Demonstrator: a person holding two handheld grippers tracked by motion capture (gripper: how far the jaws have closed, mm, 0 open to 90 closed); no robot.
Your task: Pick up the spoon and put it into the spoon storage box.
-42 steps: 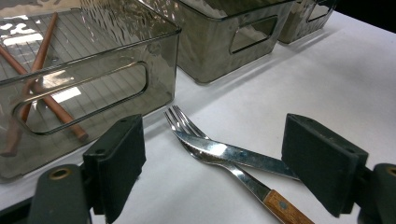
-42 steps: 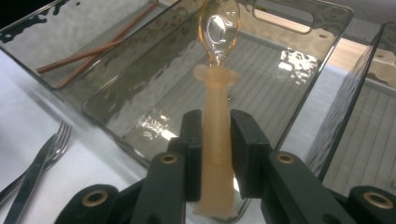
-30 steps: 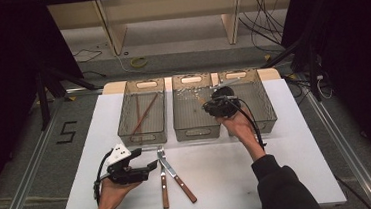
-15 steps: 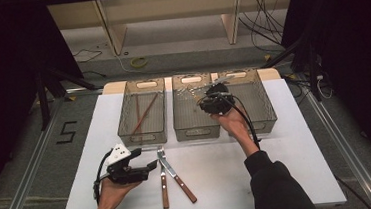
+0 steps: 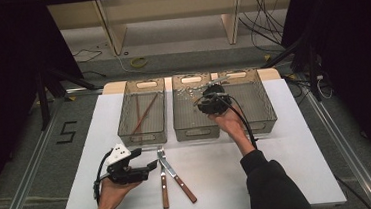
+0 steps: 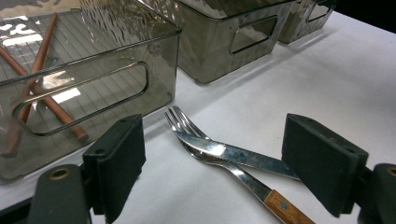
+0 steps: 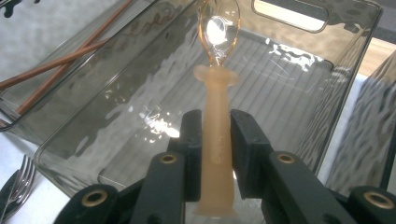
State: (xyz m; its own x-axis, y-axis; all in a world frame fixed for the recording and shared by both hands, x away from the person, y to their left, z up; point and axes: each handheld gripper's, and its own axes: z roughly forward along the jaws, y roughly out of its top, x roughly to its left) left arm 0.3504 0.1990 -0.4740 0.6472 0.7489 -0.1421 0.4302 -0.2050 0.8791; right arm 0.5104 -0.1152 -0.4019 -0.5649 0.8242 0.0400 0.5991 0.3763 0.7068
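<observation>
My right gripper (image 5: 212, 102) hovers over the middle smoky-plastic bin (image 5: 185, 129), shut on the pale peach handle of a clear spoon (image 7: 215, 107). The spoon's bowl points away over the bin's ribbed floor. My left gripper (image 5: 148, 160) rests low near the table's front left, open, its wide pads (image 6: 119, 161) standing either side of a fork (image 6: 181, 120) and a knife (image 6: 243, 155) without touching them. The knife blade lies across the fork's neck, and both have wooden handles (image 5: 164, 191). Two reddish chopsticks (image 5: 143, 113) lie crossed in the left bin (image 5: 125, 132).
A third bin (image 5: 266, 105) stands at the right of the row, touching the middle one. All three sit along the far edge of the white table (image 5: 288, 166). Dark floor, cables and wooden legs lie beyond.
My right hand has shifted slightly to the left over the middle bin, the spoon still held. The left hand, fork and knife have not moved.
</observation>
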